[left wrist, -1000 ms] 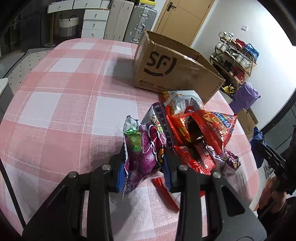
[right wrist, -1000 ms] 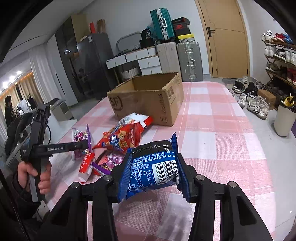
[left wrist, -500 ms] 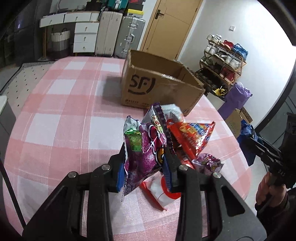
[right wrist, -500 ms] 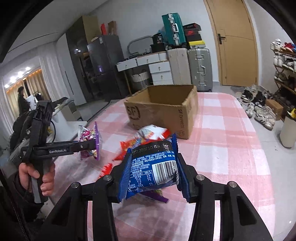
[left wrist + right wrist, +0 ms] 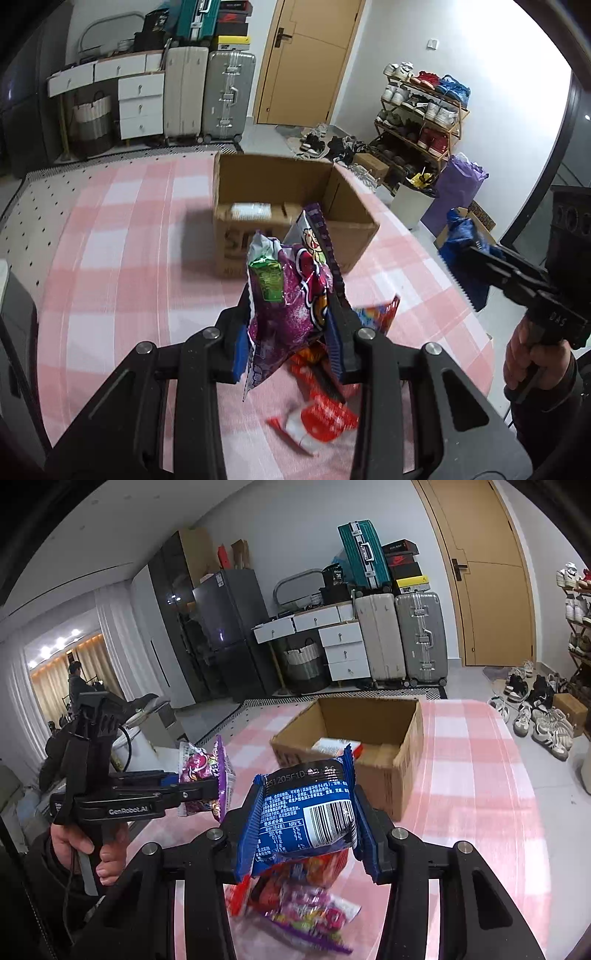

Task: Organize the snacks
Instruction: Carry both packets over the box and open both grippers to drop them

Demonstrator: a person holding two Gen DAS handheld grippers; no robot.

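- Between the fingers of the left claw (image 5: 291,321) sits a purple snack bag (image 5: 291,295), clamped by its lower half, standing upright and puffed out above the pads.
- Across from it, the right claw (image 5: 306,830) is clamped on a blue packet (image 5: 306,812), barcode side toward the camera, crimped ends sticking out past both pads.
- Both bags hang clear of the table (image 5: 110,258), with its pink checked cloth, and each claw is carried by a person's hand (image 5: 88,849) on a black handle.
- Under the claws, a small heap of loose snacks (image 5: 306,904) lies on the cloth: red wrappers and a pink-purple one, blurred and partly covered by the claws.
- Beyond that heap stands an open cardboard box (image 5: 288,206), its mouth facing up, well apart from both claws.
- Inside the box at least one pale packet (image 5: 334,746) lies on the floor; I judge the sorting is barely begun.
- My reading of the step: both bags are picked and in carriage toward the box.
- Next each claw needs to come over the rim, clear of the near wall, and let go one after the other so the handles do not knock.
- Hard to make out: the print on the purple bag, how many wrappers are in the heap, and the box's near inside corner behind its front wall.
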